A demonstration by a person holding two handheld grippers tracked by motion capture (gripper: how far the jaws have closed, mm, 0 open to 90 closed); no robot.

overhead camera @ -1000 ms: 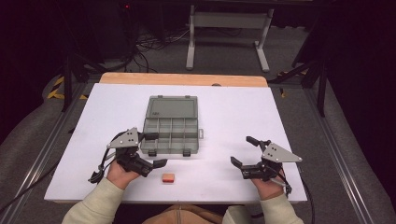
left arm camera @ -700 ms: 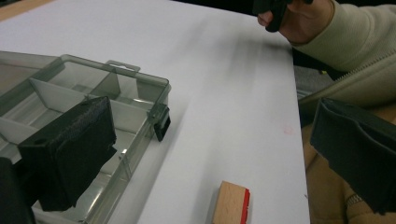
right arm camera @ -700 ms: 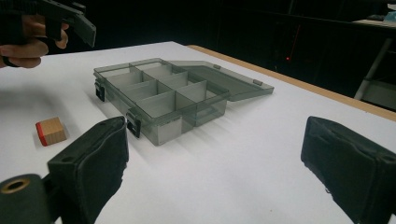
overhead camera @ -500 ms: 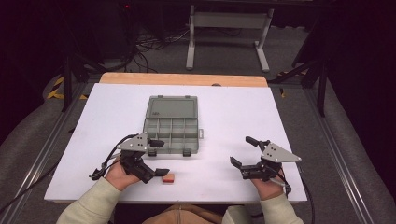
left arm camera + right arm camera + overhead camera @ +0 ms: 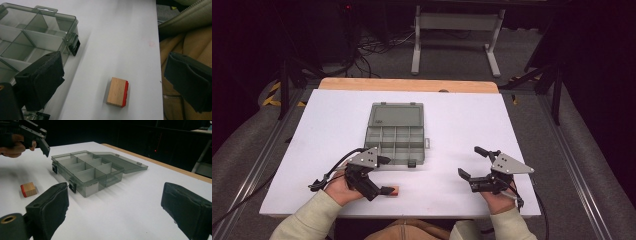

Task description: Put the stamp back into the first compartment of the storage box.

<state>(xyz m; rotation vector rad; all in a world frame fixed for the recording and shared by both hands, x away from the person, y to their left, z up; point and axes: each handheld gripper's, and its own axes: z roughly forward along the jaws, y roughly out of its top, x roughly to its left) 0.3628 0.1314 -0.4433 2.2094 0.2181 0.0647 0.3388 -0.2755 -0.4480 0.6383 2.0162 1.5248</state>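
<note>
A small wooden block (image 5: 395,190) with one red face lies on the white table (image 5: 452,125) near its front edge. My left gripper (image 5: 386,175) is open just left of it. In the left gripper view the block (image 5: 117,92) lies flat on the table between the spread jaws, touching neither. A clear grey compartment box (image 5: 394,137) sits mid-table with its lid laid open at the back and its cells empty. My right gripper (image 5: 468,161) rests open at the front right, holding nothing. The right gripper view has the box (image 5: 87,170) and the block (image 5: 28,189) ahead.
A wooden strip (image 5: 407,85) runs along the table's far edge, with a metal stand (image 5: 457,30) and cables on the floor behind. The person's jacket (image 5: 185,37) is close to the front edge. Bare table lies right of the box.
My left gripper has moved right and toward the front edge, from beside the box to the block, so its jaws now straddle it. The right gripper has stayed put.
</note>
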